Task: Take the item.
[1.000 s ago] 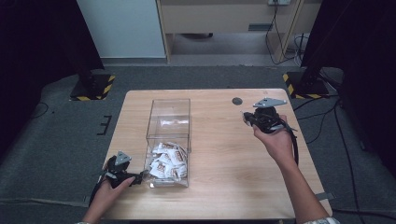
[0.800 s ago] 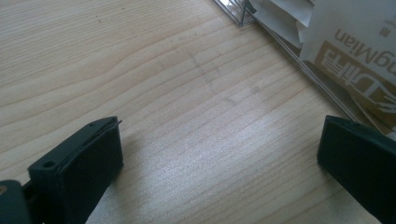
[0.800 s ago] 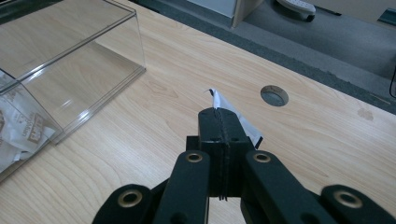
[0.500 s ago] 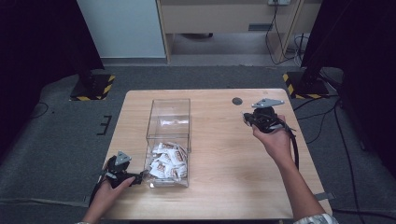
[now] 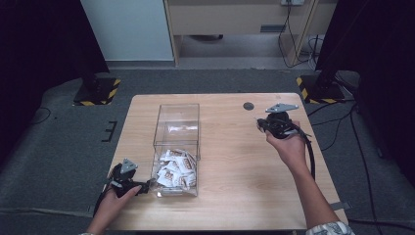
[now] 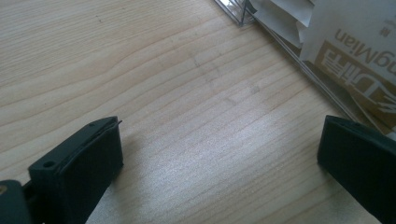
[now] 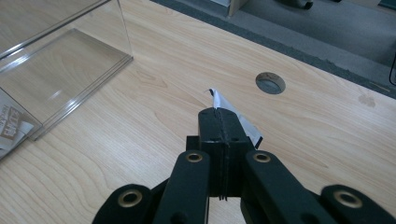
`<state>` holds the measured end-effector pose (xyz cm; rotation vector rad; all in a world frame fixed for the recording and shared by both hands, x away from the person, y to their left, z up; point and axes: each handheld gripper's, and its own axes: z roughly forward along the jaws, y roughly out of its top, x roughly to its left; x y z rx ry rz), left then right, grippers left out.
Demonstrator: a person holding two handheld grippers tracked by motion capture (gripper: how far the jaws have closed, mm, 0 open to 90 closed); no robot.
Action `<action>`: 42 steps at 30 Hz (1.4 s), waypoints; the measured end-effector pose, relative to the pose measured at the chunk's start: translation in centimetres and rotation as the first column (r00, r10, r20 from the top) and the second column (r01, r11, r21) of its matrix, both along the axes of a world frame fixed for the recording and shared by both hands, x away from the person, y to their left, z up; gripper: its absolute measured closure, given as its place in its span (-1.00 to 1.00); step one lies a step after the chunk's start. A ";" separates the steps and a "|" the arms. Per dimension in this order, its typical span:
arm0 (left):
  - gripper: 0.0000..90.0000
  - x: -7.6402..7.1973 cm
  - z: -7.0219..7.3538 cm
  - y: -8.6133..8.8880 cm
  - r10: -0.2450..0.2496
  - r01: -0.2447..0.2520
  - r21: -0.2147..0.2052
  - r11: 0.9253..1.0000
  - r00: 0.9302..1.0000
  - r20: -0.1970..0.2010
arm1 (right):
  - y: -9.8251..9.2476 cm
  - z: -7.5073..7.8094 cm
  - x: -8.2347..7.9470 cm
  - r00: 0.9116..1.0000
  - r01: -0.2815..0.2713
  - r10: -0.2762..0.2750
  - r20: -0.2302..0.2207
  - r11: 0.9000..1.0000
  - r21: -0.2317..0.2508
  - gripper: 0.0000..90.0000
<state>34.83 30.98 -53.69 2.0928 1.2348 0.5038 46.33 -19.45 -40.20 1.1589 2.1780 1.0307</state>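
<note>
Nothing has visibly moved since a second ago: both hands and the box sit where they were.

Landmark: clear plastic box (image 5: 176, 147) on the wooden worktop (image 5: 235, 196), long axis running away from the person. Its near end is heaped with white-and-tan sachets (image 5: 173, 169); its far end holds a single white item, too small to identify.

Left gripper (image 5: 143, 186) is low at the box's near-left corner, held in the left hand (image 5: 117, 200). In the left gripper view its jaws stand wide apart with bare wood between them, nothing held; box wall (image 6: 299, 51) and a printed sachet (image 6: 355, 60) lie just ahead of the right-side jaw.

Right gripper (image 5: 263, 125) is well to the right of the box, about level with its far end, held up in the right hand (image 5: 288, 147), grey plate on top. In the right gripper view the jaws are pressed together, clamping a small white packet (image 7: 236, 116) whose corner sticks out past the tips. Round cable hole (image 7: 270, 82) in the worktop lies beyond the packet, on the side away from the box (image 7: 60, 65).
</note>
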 end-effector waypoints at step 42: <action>-1.00 0.0 0.0 0.0 0.000 0.000 0.000 1.000 1.000 0.000 | 1.6 -8.0 1.7 0.992 0.013 -0.011 -0.125 1.000 0.016 0.98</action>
